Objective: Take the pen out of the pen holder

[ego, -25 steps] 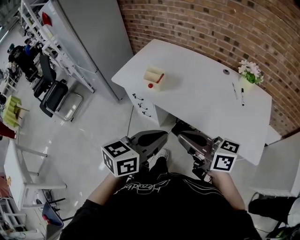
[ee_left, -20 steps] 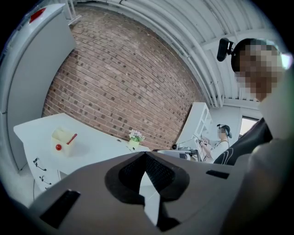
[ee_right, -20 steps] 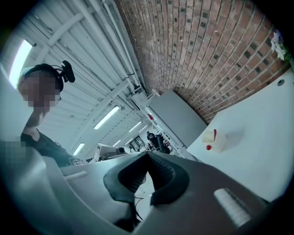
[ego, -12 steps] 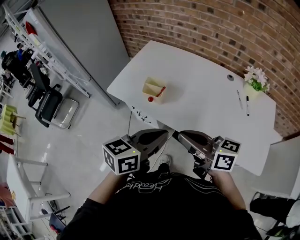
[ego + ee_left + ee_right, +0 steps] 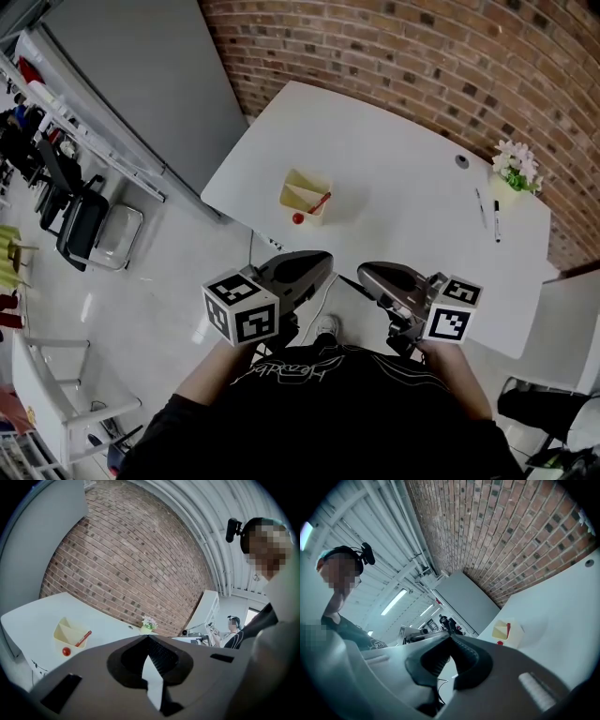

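A cream pen holder stands near the front left edge of the white table, with a red pen leaning in it. A small red ball lies beside it. My left gripper and right gripper hover side by side before the table's near edge, both shut and holding nothing. The left gripper view shows the pen holder and red pen far off to the left, beyond the closed jaws. From the right gripper view the pen holder lies ahead to the right.
A small flower pot and two dark pens sit at the table's far right, against a brick wall. A grey cabinet stands left of the table. Chairs and shelving fill the far left.
The person has stepped toward the table, so the table and pen holder now lie closer to both grippers. Both grippers stay shut and side by side.
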A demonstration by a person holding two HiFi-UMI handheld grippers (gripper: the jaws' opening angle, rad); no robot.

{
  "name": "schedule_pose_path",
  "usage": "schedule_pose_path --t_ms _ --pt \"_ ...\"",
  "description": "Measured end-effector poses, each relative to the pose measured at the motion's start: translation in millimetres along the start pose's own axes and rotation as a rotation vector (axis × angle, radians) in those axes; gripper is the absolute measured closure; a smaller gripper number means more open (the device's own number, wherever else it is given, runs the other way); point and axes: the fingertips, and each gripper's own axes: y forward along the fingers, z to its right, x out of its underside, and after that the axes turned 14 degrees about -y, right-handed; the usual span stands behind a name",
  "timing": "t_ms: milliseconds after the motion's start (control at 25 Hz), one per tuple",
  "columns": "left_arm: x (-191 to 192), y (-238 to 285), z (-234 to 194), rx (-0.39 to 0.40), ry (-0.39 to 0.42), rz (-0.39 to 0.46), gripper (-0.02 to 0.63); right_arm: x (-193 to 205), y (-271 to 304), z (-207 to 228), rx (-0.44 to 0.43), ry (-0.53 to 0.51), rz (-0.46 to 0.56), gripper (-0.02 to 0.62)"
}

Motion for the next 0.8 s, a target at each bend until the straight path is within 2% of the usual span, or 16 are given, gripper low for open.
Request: schedule_pose_path --t_ms 440,800 --pt "-28 22 -35 0.008 0.05 -0.029 0.601 0 21 41 0.053 0.036 -0.016 0.592" --pt "-38 41 -65 -0.04 0.11 -0.054 0.601 2 31 70 0.084 0.07 -0.014 0.592"
